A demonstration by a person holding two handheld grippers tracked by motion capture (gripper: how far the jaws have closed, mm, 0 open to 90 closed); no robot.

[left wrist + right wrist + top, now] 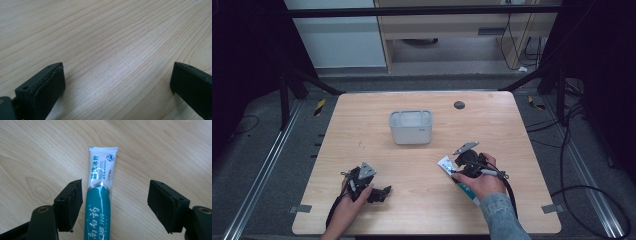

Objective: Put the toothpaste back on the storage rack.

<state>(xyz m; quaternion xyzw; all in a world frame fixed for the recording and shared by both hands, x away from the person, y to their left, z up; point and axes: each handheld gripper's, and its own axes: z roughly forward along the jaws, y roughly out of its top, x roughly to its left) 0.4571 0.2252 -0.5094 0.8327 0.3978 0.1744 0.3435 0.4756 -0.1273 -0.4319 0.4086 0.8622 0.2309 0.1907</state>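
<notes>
Toothpaste tube [98, 202] lies flat on the desk [412, 165] at five o'clock, between the wide-open right gripper [115, 205]; centre it before squeezing. Left gripper [117, 87] gapes empty.

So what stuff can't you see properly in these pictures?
- Toothpaste tube: its cap end is cut off by the bottom edge of the right gripper view, and the hand covers most of it in the high view.
- Grey box: what's inside is too small to tell.
</notes>
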